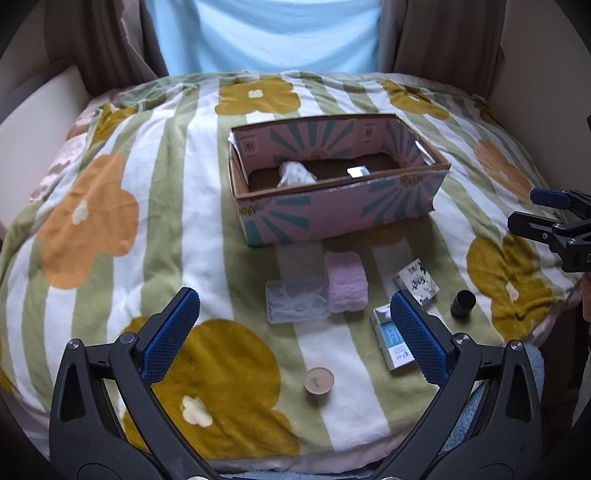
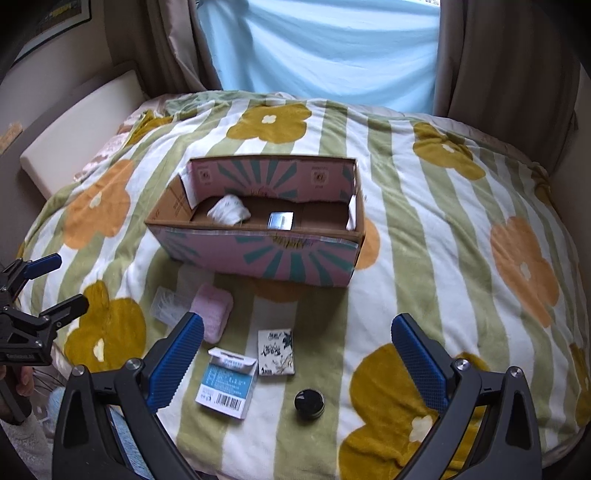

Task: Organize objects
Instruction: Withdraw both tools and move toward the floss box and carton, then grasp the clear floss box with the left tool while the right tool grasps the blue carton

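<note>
A pink patterned cardboard box [image 1: 332, 210] [image 2: 258, 254] stands open on the bed, holding a crumpled white item [image 1: 295, 173] [image 2: 229, 210] and a small shiny packet [image 1: 357, 171] [image 2: 280, 220]. In front of it lie a clear plastic case [image 1: 297, 301] [image 2: 166, 306], a pink towel roll [image 1: 346, 286] [image 2: 213, 312], a floral card pack [image 1: 416, 281] [image 2: 276, 352], a blue-white carton [image 1: 389, 339] [image 2: 228, 382], a black jar [image 1: 462, 303] [image 2: 309, 403] and a tan round candle [image 1: 318, 381]. My left gripper [image 1: 295, 336] [image 2: 55, 282] is open and empty above the near items. My right gripper [image 2: 297, 363] [image 1: 535, 210] is open and empty.
The floral striped blanket [image 1: 166, 240] [image 2: 443, 240] covers the whole bed. A cream cushion [image 2: 77, 129] lies at the left wall. Brown curtains [image 2: 498, 55] and a light blue drape [image 1: 269, 33] hang behind. The bed's front edge is just below the grippers.
</note>
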Action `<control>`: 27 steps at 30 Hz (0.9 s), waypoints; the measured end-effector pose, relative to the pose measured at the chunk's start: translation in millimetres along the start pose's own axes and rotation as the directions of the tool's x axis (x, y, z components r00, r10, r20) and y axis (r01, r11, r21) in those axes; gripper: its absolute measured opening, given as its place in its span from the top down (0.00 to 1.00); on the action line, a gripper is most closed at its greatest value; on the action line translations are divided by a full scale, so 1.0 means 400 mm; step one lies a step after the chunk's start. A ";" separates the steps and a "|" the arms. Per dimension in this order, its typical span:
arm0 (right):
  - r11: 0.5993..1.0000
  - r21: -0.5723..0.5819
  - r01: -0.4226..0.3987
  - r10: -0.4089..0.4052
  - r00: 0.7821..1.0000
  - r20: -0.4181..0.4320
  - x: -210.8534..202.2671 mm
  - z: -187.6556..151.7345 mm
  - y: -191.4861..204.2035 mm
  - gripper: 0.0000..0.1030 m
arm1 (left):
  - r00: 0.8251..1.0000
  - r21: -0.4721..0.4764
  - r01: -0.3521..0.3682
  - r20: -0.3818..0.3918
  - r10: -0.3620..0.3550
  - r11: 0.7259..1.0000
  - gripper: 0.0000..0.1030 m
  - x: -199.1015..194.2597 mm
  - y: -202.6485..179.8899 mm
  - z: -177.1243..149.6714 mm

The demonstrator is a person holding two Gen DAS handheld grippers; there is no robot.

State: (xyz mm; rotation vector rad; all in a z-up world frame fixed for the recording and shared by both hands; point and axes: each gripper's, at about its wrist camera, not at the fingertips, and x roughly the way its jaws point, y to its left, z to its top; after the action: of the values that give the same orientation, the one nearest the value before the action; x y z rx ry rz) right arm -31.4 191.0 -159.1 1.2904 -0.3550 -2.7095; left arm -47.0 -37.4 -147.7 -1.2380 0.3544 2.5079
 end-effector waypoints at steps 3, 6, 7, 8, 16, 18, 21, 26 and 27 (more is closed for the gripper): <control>1.000 -0.018 -0.023 0.023 1.000 -0.007 0.030 -0.054 0.038 0.02 | 0.999 -0.018 0.017 -0.040 -0.017 1.000 0.00 0.063 -0.004 -0.057; 0.998 -0.027 -0.057 0.056 0.998 -0.034 0.078 -0.103 0.084 0.02 | 0.995 -0.027 0.033 -0.091 -0.035 0.999 0.00 0.129 -0.006 -0.093; 0.997 -0.029 -0.065 0.064 0.997 -0.046 0.095 -0.118 0.099 0.02 | 0.994 -0.022 0.025 -0.105 -0.027 0.999 0.00 0.151 -0.007 -0.104; 0.997 -0.036 -0.070 0.068 0.996 -0.059 0.114 -0.132 0.117 0.02 | 0.993 -0.014 0.017 -0.114 -0.019 1.000 0.00 0.169 -0.008 -0.114; 0.998 -0.039 -0.050 0.045 0.990 -0.131 0.226 -0.221 0.172 0.02 | 0.986 0.032 -0.001 -0.167 0.006 1.000 0.00 0.269 -0.014 -0.130; 0.998 -0.038 -0.039 0.033 0.989 -0.145 0.245 -0.234 0.176 0.02 | 0.983 0.028 -0.006 -0.181 0.011 1.000 0.00 0.296 -0.012 -0.130; 0.999 -0.040 -0.020 0.013 0.987 -0.158 0.267 -0.246 0.177 0.02 | 0.980 0.027 -0.016 -0.199 0.021 1.000 0.00 0.329 -0.008 -0.134; 0.998 -0.055 0.008 -0.017 0.986 -0.167 0.298 -0.257 0.187 0.02 | 0.976 0.010 -0.019 -0.217 0.021 1.000 0.01 0.378 -0.006 -0.136; 0.998 -0.057 0.009 -0.018 0.986 -0.168 0.303 -0.259 0.190 0.02 | 0.976 0.012 -0.022 -0.218 0.024 1.000 0.01 0.386 -0.007 -0.135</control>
State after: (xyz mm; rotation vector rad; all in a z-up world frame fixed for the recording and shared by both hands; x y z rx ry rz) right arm -26.8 76.3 -293.2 1.4981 -0.2517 -2.5766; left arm -95.4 -27.1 -303.7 -1.5192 0.4339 2.3904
